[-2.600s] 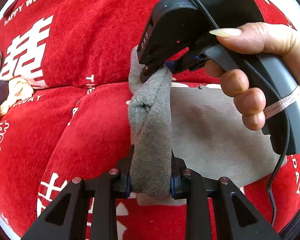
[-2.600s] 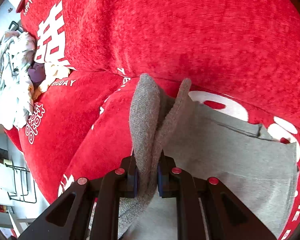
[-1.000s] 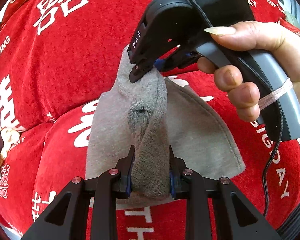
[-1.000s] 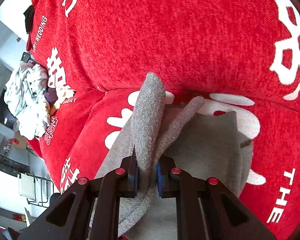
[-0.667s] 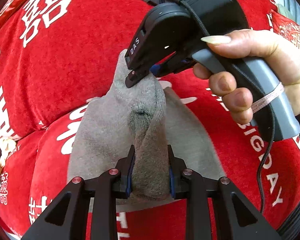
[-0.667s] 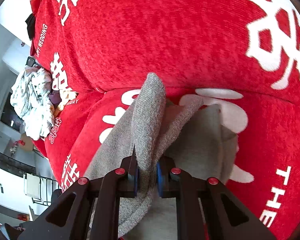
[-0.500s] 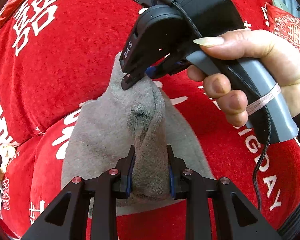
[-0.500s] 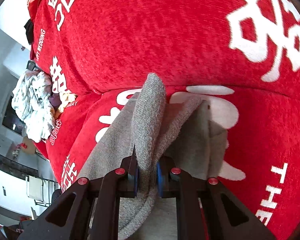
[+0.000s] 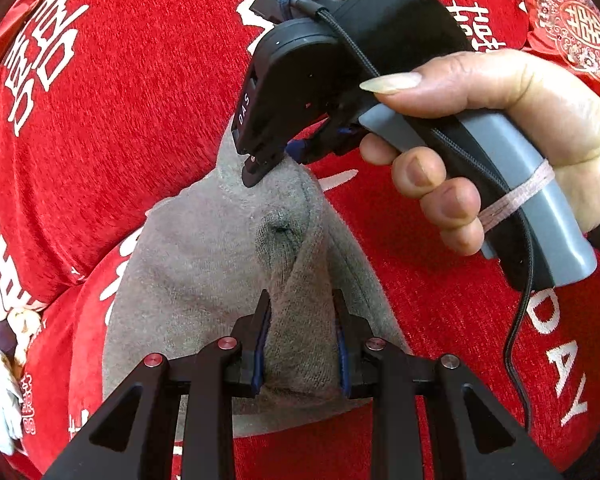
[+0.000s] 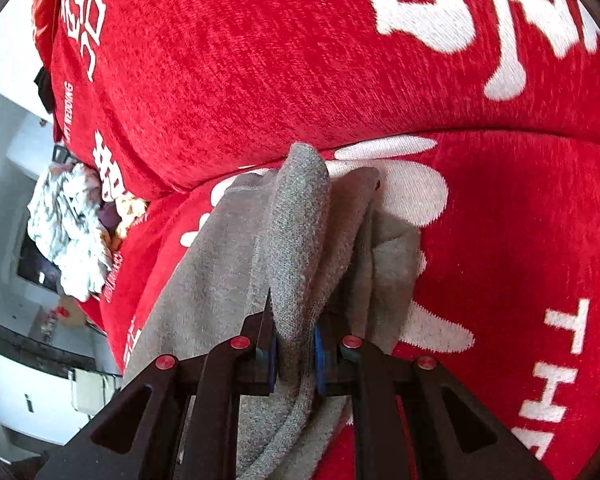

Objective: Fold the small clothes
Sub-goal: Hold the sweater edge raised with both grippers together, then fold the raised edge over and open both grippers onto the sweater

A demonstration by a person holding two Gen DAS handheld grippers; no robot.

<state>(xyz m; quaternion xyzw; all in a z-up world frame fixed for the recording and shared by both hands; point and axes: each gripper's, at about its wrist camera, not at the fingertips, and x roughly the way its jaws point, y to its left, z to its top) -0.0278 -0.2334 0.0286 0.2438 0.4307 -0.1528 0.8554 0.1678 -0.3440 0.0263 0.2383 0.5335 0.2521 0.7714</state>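
Observation:
A small grey knit garment (image 9: 196,264) lies partly on a red sofa cover, with one edge lifted. My left gripper (image 9: 300,344) is shut on a bunched fold of it near the bottom of the left wrist view. My right gripper (image 10: 294,344) is shut on another bunched fold of the grey garment (image 10: 296,220). In the left wrist view the right gripper (image 9: 260,166) shows from outside, held by a hand, pinching the far raised edge. The cloth between the two grips is doubled over itself.
The red sofa cover (image 9: 112,92) with white lettering fills both views; its backrest (image 10: 260,52) rises behind the garment. A pile of pale patterned clothes (image 10: 72,228) lies at the sofa's left end. A red patterned cushion (image 9: 572,28) sits at upper right.
Both grippers have carried the held edge of the grey garment to the right across the seat. The garment now lies more doubled over itself, and the clothes pile has slid leftward in view.

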